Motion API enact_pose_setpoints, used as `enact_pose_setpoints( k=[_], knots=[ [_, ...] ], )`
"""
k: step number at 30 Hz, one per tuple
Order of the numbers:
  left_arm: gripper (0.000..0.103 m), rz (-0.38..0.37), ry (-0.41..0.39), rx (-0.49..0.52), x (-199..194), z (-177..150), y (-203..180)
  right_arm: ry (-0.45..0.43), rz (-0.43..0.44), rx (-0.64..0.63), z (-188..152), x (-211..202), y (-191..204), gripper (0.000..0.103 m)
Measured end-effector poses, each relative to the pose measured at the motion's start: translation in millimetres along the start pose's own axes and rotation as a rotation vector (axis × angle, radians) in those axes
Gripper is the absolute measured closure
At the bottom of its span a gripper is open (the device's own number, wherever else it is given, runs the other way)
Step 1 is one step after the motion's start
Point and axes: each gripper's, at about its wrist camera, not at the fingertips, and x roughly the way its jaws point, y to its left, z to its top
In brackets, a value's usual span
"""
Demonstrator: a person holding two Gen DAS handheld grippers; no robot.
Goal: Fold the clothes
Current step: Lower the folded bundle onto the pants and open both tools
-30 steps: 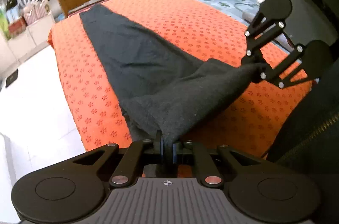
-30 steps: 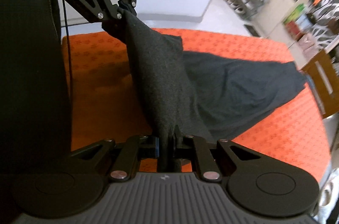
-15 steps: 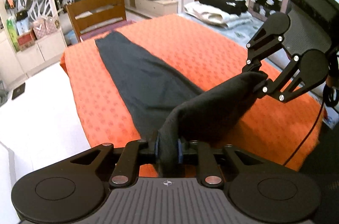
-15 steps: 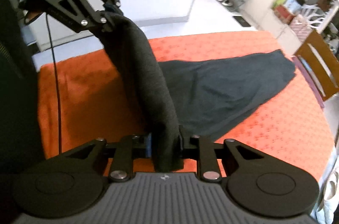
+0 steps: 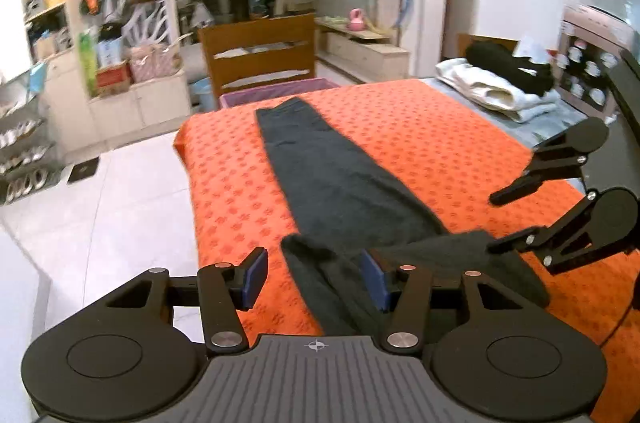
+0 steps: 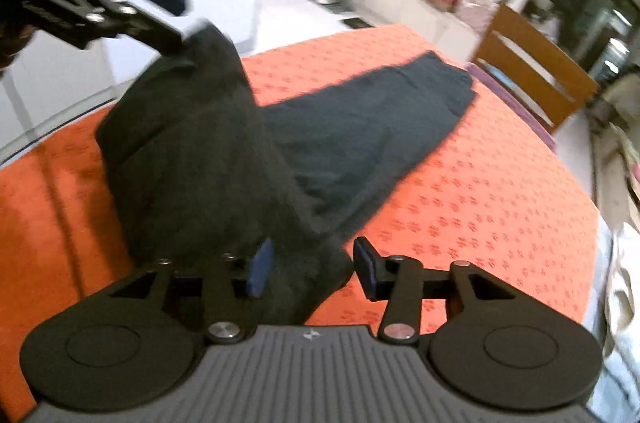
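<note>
A dark grey garment (image 5: 340, 183) lies stretched along the orange patterned table cover (image 5: 440, 143), its near end bunched in a heap (image 6: 192, 159). My left gripper (image 5: 316, 277) is open, with the bunched end lying between and below its blue pads. My right gripper (image 6: 312, 263) is open too, the cloth heap resting against its left pad. In the left wrist view the right gripper (image 5: 496, 223) hangs open at the right, above the cloth. In the right wrist view the left gripper (image 6: 180, 23) is at the top left, touching the heap's top.
A wooden chair (image 5: 260, 59) stands at the table's far end. Folded white and black clothes (image 5: 504, 79) lie at the back right. Shelves (image 5: 44, 23) and white floor tiles (image 5: 100, 203) are to the left of the table.
Both grippers were shut on the garment's near end and held it up. Now both have opened and the cloth has dropped onto the table in a heap.
</note>
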Motion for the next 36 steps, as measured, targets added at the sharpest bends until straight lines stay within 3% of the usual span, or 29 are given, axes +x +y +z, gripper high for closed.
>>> enact_pose_setpoints(
  k=[3, 8, 11, 13, 18, 24, 25, 27, 33, 36],
  knots=[
    [0.048, -0.03, 0.04, -0.091, 0, -12, 8, -0.023, -0.029, 0.123, -9, -1, -8, 0.038],
    [0.048, -0.079, 0.106, -0.284, 6, -34, 18, -0.038, 0.035, 0.434, -37, -5, -27, 0.037],
    [0.049, -0.113, 0.11, -0.358, 5, -45, 17, -0.041, 0.092, 0.612, -57, -17, -27, 0.037],
    [0.056, -0.129, 0.103, -0.377, 3, -48, 13, -0.035, 0.112, 0.67, -66, -16, -23, 0.037],
    [0.059, -0.116, 0.072, -0.347, 1, -51, 2, -0.015, 0.16, 0.737, -75, -2, -18, 0.041],
    [0.054, -0.134, 0.118, -0.402, 16, -55, 6, -0.026, 0.228, 0.797, -71, 12, -21, 0.052],
    [0.071, -0.149, 0.116, -0.439, 17, -57, 10, -0.031, 0.239, 0.801, -69, 13, -22, 0.057],
    [0.095, -0.182, 0.102, -0.476, 13, -58, 16, -0.044, 0.26, 0.801, -65, 14, -23, 0.088],
    [0.094, -0.19, 0.109, -0.444, -3, -69, 12, -0.129, 0.231, 0.656, -42, -3, -16, 0.093],
    [0.08, -0.121, 0.104, -0.441, -2, -75, 13, -0.076, 0.18, 0.611, -41, 9, -13, 0.088]
  ],
)
